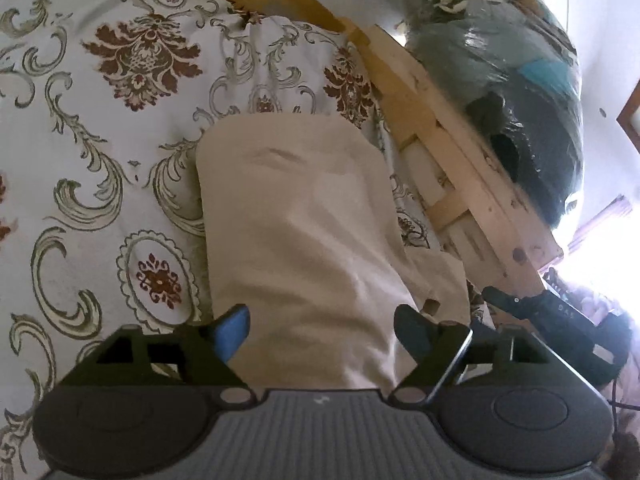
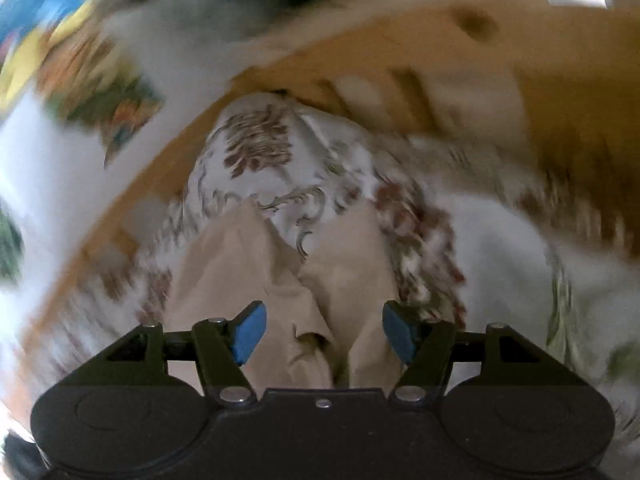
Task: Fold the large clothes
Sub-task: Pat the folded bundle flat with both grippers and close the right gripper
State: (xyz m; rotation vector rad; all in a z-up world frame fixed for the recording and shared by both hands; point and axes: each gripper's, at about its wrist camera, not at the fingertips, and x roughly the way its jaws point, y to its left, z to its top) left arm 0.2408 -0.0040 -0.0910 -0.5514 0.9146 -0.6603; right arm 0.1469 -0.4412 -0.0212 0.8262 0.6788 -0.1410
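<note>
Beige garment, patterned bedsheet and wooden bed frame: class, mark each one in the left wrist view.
beige garment (image 1: 304, 216), left wrist view, middle of the folded cloth
patterned bedsheet (image 1: 100, 128), left wrist view, bare printed area
wooden bed frame (image 1: 472, 184), left wrist view, pale side rail

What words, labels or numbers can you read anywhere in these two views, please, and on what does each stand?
"DAS": faint pale letters on the black right gripper, seen from the left wrist; the reading is unsure.
Colourful pictures on the wall in the right wrist view: too blurred to read.
Beige garment and patterned bedsheet: no text.
</note>
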